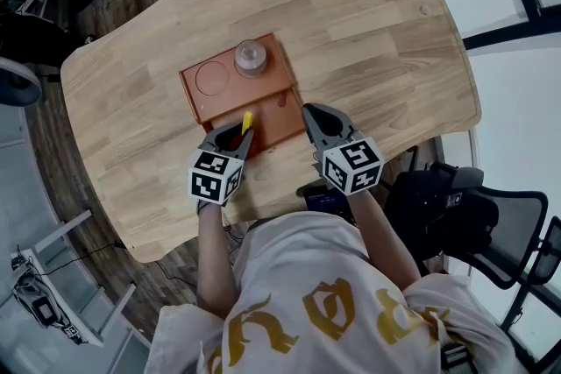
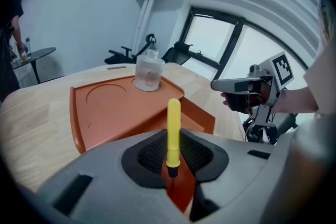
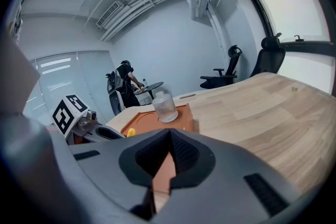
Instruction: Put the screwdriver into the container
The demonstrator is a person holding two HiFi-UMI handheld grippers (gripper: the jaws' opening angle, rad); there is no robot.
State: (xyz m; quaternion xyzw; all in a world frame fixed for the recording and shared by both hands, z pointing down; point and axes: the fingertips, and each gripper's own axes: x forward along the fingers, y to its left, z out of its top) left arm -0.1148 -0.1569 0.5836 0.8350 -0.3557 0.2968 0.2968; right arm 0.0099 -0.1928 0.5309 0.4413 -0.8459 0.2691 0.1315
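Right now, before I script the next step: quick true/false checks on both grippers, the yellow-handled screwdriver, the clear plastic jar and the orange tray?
1. The left gripper grips the yellow-handled screwdriver. True.
2. The clear plastic jar stands in the round recess of the orange plastic tray. False: it stands beside the recess, which is bare.
3. The right gripper is clamped on the jar. False: nothing is between its jaws, and the jar stands apart from it, at the tray's far side.
4. The tray lies on the light wooden table. True.
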